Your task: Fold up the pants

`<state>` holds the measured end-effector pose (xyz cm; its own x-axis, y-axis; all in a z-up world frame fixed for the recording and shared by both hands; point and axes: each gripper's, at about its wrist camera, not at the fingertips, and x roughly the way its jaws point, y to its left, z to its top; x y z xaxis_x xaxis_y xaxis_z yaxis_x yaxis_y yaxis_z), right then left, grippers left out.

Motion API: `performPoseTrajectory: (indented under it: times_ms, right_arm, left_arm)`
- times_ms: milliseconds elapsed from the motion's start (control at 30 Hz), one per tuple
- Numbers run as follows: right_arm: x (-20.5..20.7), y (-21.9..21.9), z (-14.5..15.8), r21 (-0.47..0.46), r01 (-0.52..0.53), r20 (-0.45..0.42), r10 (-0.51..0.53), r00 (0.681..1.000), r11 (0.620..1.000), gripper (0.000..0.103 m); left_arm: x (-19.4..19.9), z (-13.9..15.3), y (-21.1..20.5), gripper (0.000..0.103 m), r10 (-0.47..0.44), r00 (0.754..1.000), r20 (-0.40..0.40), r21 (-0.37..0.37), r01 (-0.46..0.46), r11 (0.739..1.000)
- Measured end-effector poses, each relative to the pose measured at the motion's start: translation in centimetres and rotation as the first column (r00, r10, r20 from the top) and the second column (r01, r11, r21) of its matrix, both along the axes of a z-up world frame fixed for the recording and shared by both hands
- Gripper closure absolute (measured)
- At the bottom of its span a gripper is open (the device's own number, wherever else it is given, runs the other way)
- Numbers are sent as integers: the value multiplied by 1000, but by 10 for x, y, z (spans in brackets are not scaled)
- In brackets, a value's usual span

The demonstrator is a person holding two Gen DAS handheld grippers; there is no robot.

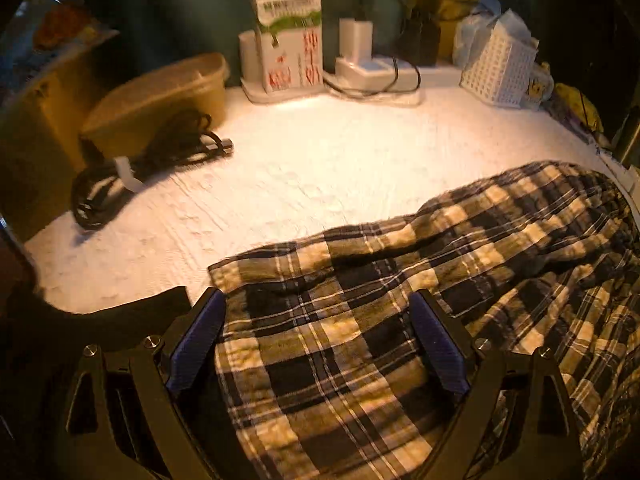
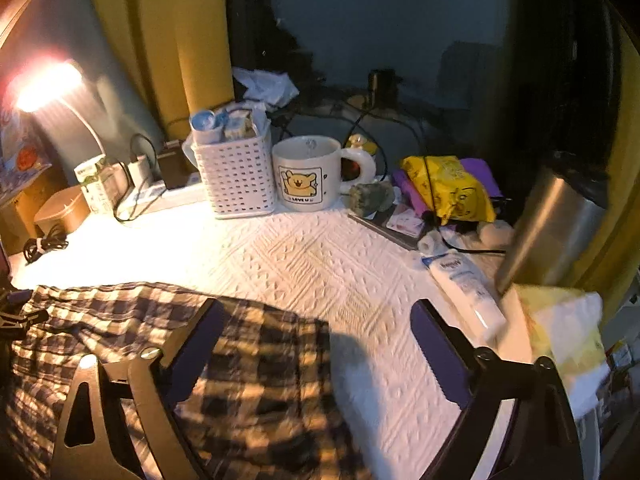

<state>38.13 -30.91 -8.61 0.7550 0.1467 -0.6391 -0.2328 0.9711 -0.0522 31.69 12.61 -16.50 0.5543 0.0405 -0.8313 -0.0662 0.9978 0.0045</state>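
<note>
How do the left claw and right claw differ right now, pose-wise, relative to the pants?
The left claw has plaid fabric of the pants filling the whole gap between its fingers; the right claw straddles the pants' edge, with fabric under its left finger and bare white table cover under its right. The left claw faces the carton; the right claw faces the mug. Both are open, neither pinching cloth.

Right gripper (image 2: pixel 316 344) was wide open above white cloth (image 2: pixel 280 256). Checked pants (image 2: pixel 140 344) lay under its left finger. Mug (image 2: pixel 310 174) stood beside white basket (image 2: pixel 236 180). Tube (image 2: pixel 466 286) lay near right finger. Lamp (image 2: pixel 44 86) glowed.
</note>
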Motion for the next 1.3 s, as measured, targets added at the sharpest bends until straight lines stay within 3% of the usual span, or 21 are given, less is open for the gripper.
performPoseTrajectory:
  times_ms: [300,367,400,467,533,567,633,933,1300]
  right_arm:
    - [39,16,-62,-35,-68,-188,60,980,997,24]
    - [39,23,-70,-51,-83,-202,71,977,995,31]
    - [38,26,-74,-64,-92,-205,77,976,994,41]
    - [35,33,-76,-89,-107,-190,89,978,990,49]
    - [31,40,-75,-96,-136,-184,117,976,986,61]
    - [30,41,-76,-98,-146,-182,126,975,984,67]
    - [26,43,-75,-105,-154,-174,135,976,982,74]
    - [10,42,-42,-108,-127,-47,122,991,986,77]
    - [19,36,20,-72,-67,121,75,990,995,77]
  left_arm:
    - [3,0,-6,12,-3,1000,22,20,2,1000]
    - [1,1,-10,23,-20,999,34,22,20,1000]
    - [1,1,-13,26,-28,999,41,28,27,999]
    - [-2,4,-21,48,-52,997,57,29,51,998]
    - [-4,6,-27,63,-66,996,63,33,64,997]
    - [-5,7,-31,78,-77,995,66,33,75,997]
    - [-6,9,-37,93,-90,994,65,34,88,996]
    - [-10,50,-30,96,-73,979,188,-1,75,997]
    - [20,110,-28,96,-92,935,344,55,77,996]
